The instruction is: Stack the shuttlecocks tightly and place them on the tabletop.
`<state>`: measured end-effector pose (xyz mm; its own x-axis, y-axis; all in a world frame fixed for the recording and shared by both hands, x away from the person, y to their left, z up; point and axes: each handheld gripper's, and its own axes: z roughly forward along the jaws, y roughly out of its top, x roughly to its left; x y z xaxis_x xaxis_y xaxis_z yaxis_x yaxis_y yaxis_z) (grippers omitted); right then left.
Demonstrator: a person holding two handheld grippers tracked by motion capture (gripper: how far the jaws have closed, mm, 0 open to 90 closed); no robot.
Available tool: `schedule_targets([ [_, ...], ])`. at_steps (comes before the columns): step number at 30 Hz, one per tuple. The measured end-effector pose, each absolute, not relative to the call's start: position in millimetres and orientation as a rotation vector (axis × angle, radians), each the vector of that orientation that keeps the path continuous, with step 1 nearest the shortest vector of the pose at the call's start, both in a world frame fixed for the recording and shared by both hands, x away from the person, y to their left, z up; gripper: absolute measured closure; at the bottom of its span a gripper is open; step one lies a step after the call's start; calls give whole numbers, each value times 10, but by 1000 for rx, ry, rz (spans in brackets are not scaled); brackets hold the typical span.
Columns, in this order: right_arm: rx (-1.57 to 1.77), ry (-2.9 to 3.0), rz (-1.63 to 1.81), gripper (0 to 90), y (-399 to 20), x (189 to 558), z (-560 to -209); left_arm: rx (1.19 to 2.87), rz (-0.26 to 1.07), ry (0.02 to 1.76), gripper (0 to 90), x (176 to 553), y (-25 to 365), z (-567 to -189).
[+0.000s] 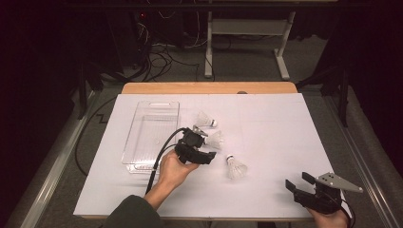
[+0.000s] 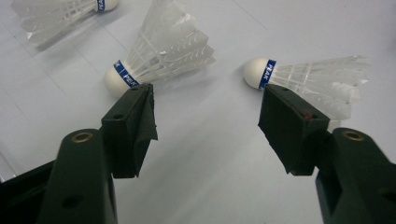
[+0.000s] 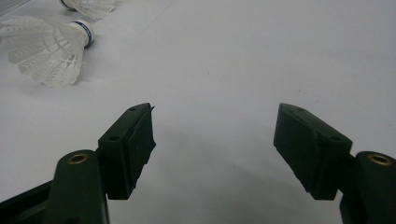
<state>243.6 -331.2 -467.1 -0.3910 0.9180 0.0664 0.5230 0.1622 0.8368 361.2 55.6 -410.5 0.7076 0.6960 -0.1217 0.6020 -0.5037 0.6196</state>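
- The clear plastic box [image 1: 152, 135] lies on the white desk [image 1: 266, 142]. Nothing is in it.
- Three shuttlecocks lie on the desk, outside the box, to its right.
- The left gripper [image 1: 207, 157] is just right of the box, by the middle shuttlecock [image 1: 215, 139]. Its fingers [image 2: 133, 126] are wide apart and hold nothing.
- The right gripper [image 1: 298, 181] sits at the near right corner. Its fingers [image 3: 130, 140] are wide apart and empty too.

I see three shuttlecocks [image 1: 216, 139] on the table [image 1: 266, 142], right of the tray [image 1: 152, 133]; left gripper [image 1: 202, 154] between tray and shuttlecocks.
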Motion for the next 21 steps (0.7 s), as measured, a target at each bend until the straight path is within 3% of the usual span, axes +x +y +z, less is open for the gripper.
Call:
schedule_targets([
  [21,1362,1982,1135,293,-3312,2433,-4670,2267,202,964,368,3381,635,-4176],
])
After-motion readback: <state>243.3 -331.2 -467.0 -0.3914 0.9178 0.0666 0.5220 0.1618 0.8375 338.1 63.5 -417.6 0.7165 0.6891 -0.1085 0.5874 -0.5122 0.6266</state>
